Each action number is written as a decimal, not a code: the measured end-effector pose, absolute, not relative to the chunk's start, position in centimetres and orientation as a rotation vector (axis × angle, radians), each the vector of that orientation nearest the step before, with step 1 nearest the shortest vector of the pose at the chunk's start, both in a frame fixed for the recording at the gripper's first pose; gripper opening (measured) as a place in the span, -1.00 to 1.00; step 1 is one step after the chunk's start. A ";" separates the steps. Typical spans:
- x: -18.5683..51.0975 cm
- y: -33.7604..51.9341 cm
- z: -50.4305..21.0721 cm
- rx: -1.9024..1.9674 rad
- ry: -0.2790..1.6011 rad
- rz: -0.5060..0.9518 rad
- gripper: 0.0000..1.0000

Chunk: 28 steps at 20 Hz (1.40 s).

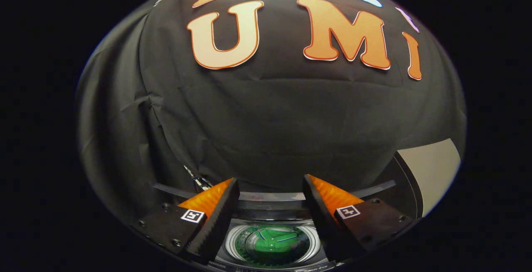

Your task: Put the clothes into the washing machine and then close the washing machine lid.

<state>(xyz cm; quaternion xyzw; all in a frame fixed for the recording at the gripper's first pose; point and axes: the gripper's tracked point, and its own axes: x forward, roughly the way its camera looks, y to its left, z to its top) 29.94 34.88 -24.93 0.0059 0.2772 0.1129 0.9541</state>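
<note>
Clothes, green with pale stripes, lie inside the drum of the washing machine, whose opening shows uncovered below and between the fingers. Hand-held gripper hangs above it, fingers spread wide and holding nothing, facing the black cloth wall.

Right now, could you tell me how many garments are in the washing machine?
1: a green garment in the washing machine drum, below the open gripper. More may be hidden.
</note>
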 end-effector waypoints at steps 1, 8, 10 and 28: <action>29.5 34.7 -24.9 0.006 0.555 0.229 0.99; 27.4 34.6 -25.6 0.013 0.520 0.227 0.98; 27.0 34.7 -25.7 0.009 0.518 0.226 0.98; 22.8 34.8 -31.0 0.021 0.594 0.227 0.97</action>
